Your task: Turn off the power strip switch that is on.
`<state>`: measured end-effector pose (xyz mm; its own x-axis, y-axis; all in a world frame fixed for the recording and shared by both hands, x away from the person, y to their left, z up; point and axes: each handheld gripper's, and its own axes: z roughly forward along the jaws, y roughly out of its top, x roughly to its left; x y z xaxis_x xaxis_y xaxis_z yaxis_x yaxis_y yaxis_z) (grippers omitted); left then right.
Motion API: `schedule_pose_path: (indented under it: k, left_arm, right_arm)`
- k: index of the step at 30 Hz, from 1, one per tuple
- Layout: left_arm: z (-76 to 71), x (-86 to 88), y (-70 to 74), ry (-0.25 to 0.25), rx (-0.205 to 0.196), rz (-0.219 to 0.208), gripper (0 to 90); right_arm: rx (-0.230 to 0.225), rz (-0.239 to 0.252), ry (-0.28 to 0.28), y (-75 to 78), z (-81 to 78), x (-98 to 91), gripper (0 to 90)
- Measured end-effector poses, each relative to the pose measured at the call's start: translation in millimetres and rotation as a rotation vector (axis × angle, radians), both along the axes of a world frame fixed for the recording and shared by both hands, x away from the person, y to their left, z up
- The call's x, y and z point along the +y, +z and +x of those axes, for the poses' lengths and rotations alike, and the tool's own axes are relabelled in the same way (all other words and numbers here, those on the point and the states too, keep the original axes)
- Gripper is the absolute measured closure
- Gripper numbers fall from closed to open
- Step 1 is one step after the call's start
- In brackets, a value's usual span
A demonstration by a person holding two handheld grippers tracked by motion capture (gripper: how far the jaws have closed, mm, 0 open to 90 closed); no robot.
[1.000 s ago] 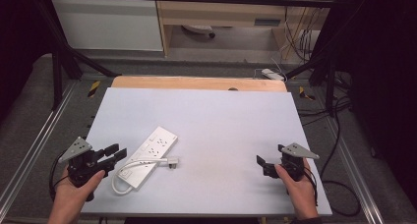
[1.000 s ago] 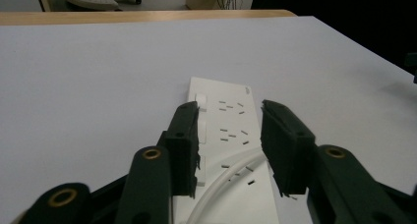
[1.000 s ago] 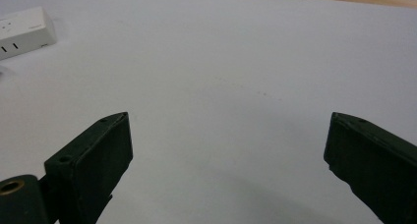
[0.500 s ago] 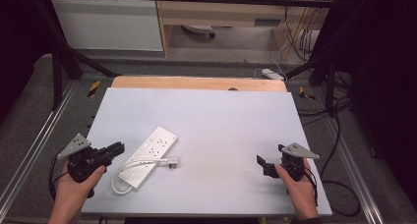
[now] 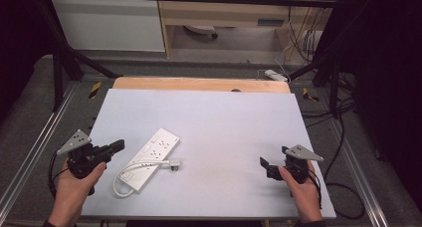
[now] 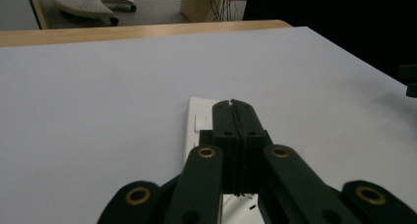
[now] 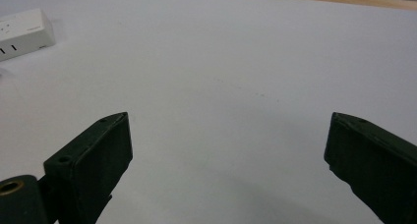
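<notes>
Two black tools sit low over the pale counter [image 5: 224, 122]: the left tool [image 5: 113, 147] has clenched empty since a second ago — perhaps readying a push — just beside the white plastic power strip [image 5: 149, 157]; the right tool [image 5: 266, 167] stays released, well apart.

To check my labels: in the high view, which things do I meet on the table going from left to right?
left gripper → white cable loop → power strip → plug → right gripper
</notes>
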<state>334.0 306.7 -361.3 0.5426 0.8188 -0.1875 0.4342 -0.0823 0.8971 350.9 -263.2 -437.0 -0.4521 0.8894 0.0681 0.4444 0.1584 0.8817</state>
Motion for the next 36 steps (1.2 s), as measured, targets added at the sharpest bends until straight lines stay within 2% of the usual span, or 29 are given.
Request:
schedule_pose_path:
  k: [14,36]
  left_arm:
    - [9.7,-2.7,2.6,-0.02,0.013,0.015,90.0]
    - [29.7,-12.4,-2.9,-0.046,0.046,0.039,90.0]
  right_arm:
    - [0.001,-0.003,0.003,0.2,-0.2,0.3,4.4]
    - [0.002,-0.004,0.005,0.3,0.1,-0.1,4.5]
